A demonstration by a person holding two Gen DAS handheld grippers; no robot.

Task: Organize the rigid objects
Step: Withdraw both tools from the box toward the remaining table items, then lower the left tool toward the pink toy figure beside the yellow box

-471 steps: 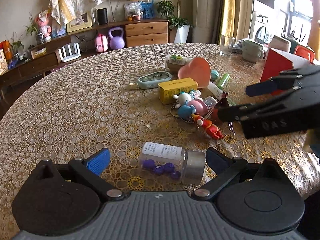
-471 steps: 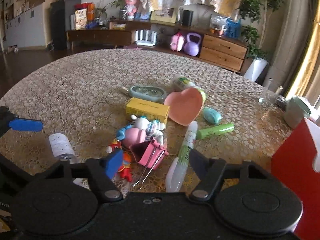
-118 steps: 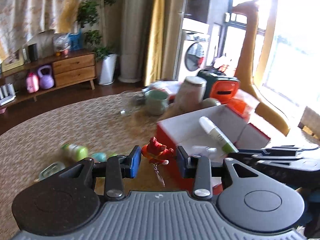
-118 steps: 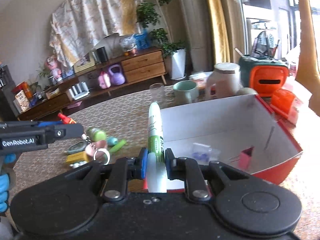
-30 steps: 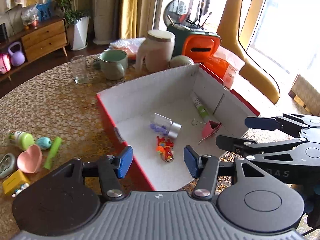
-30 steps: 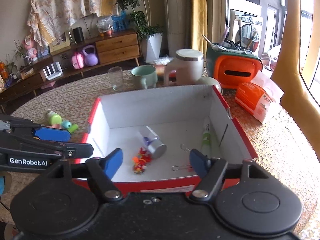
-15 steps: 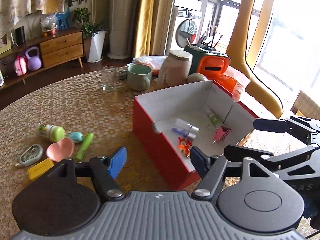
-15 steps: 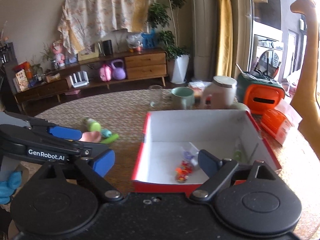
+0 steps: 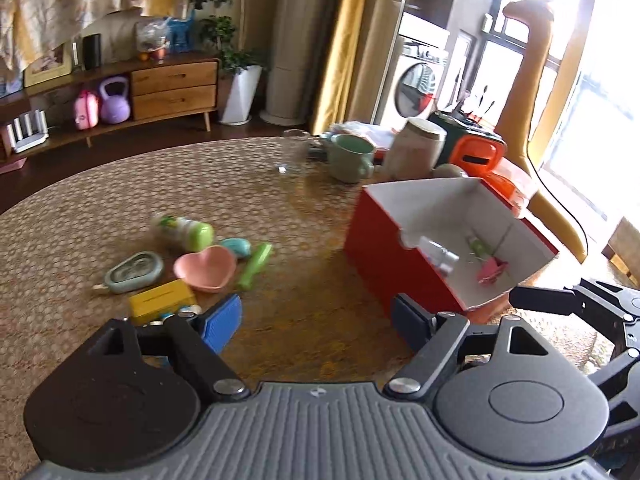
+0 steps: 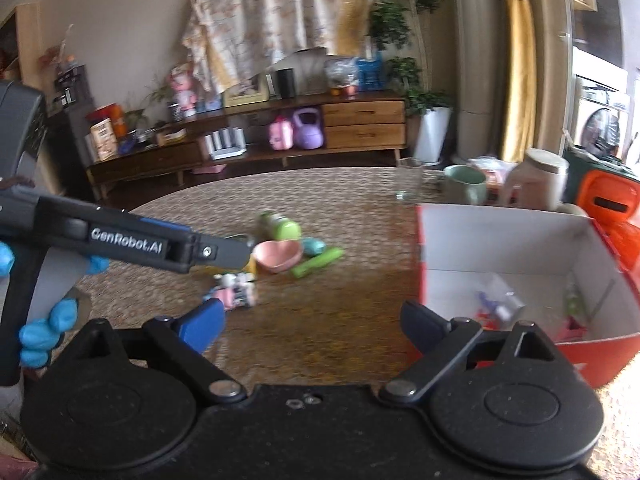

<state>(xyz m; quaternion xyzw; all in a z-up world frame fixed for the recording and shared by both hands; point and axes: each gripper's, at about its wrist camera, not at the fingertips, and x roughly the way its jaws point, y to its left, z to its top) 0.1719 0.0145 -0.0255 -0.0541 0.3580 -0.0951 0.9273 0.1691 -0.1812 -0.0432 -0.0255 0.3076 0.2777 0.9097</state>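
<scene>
A: Entry. Red box (image 9: 384,264) sits on the tabletop (image 9: 100,208), at about 3 o'clock of the loose pile in the left wrist view. White inside. In it: a clear jar (image 9: 438,256), a green tube (image 9: 478,246) against the far wall, a pink binder clip (image 9: 492,270). Right wrist view adds something small and red on the box floor, too blurred to name.

B: And what lies outside the box?

A: One cluster, well apart from the box. Pink heart dish (image 9: 205,267) in the middle. Yellow box (image 9: 162,302) at its 7 o'clock, just beside it. Grey-green oval case (image 9: 134,272) at 9 o'clock. Green-capped bottle (image 9: 184,232) lying on its side at 11 o'clock. Small teal piece (image 9: 237,246) at 1 o'clock, green marker (image 9: 254,266) at 3 o'clock. The right wrist view shows small toy figures (image 10: 236,292) near the yellow box; detail is smeared.

B: Claws?

A: Left claw (image 9: 316,320): jaws have just been opening, now stand wide apart, only bare tabletop between them. Right claw (image 10: 312,326): also just been opening, wide, nothing between the pads (image 10: 204,326). Neither touches an object.

B: Relative position?

A: The right claw's finger shows at 3 o'clock in the left view, near the box's front corner. The left tool crosses the right view at 9 o'clock, held by a hand (image 10: 44,330) in a blue glove.

B: Background?

A: Green mug (image 9: 350,158), clear glass (image 9: 294,154) and pale canister (image 9: 416,148) beyond the box at 12 o'clock.
</scene>
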